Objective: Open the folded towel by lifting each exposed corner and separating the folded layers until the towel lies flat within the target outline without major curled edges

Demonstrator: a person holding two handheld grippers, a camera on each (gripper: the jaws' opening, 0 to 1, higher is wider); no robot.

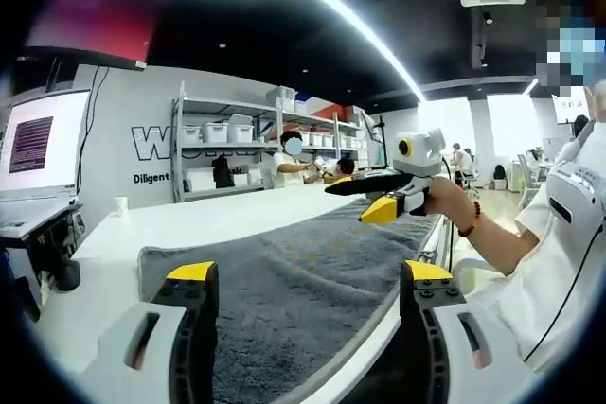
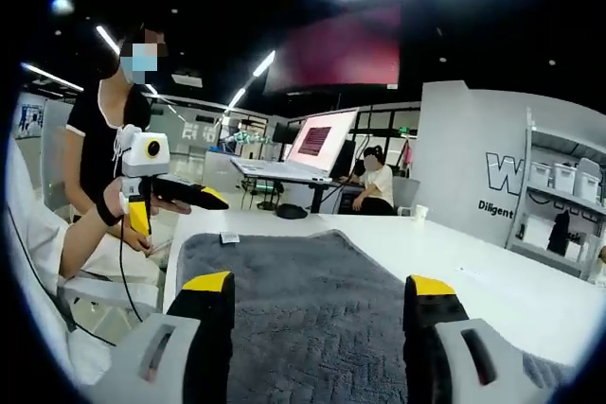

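A grey towel (image 1: pixel 303 272) lies spread over the white table (image 1: pixel 180 229), reaching close to the table's near edge. My left gripper (image 1: pixel 311 276) hovers over one end of it, jaws wide apart with nothing between them. At the far end my right gripper (image 1: pixel 350 203) is held up by a hand, clear of the cloth. In the right gripper view the towel (image 2: pixel 303 281) runs away from me, with a small white label (image 2: pixel 229 237) at its far corner. My right gripper (image 2: pixel 320 286) is open above it. My left gripper (image 2: pixel 185 219) hangs beyond the far left corner, also open.
A paper cup (image 1: pixel 120 203) stands on the table past the towel. Shelves with white bins (image 1: pixel 227 139) line the back wall, with people beside them. A laptop on a desk (image 2: pixel 284 169) and a standing person (image 2: pixel 104 130) are beyond the table. A chair (image 2: pixel 104 286) stands beside the table edge.
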